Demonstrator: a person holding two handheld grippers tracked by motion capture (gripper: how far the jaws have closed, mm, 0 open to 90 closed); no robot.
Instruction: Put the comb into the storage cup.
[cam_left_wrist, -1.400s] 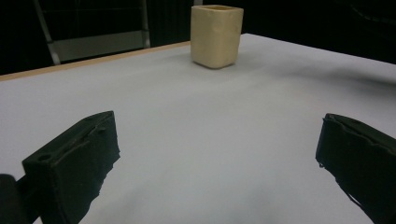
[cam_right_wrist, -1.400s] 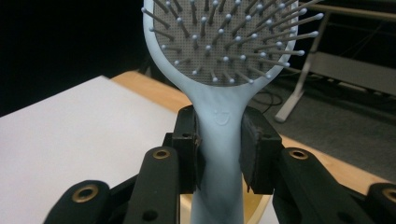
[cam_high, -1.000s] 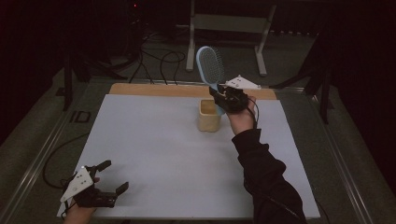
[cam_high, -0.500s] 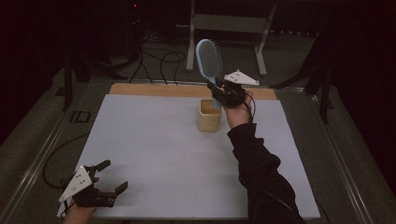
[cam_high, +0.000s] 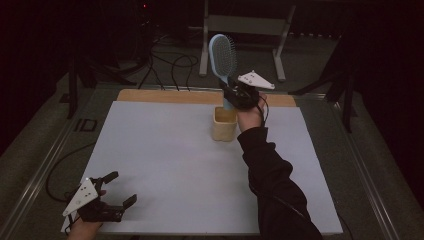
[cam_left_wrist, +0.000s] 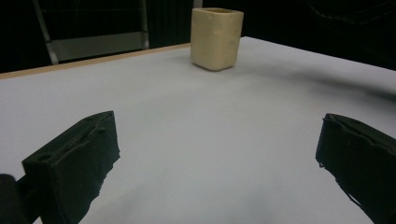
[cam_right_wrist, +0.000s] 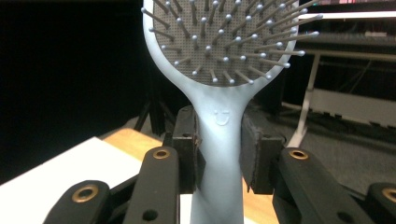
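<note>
Table (cam_high: 165, 165), covered by one white sheet, is seen with one cream square cup (cam_high: 224, 123) near its far edge. One pale blue hairbrush (cam_high: 223, 62) is held upright above the cup, its handle clamped by the right gripper (cam_high: 235, 95). The left gripper (cam_high: 117, 190) is rested at the near left corner, jaws wide with nothing between them.

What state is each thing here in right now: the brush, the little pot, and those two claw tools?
Hairbrush: upright, handle clamped, held above the cup.
Cream cup: standing upright on the white table, open top.
Right gripper: shut on the hairbrush handle.
Left gripper: open, holding nothing, low over the table's near corner.
</note>
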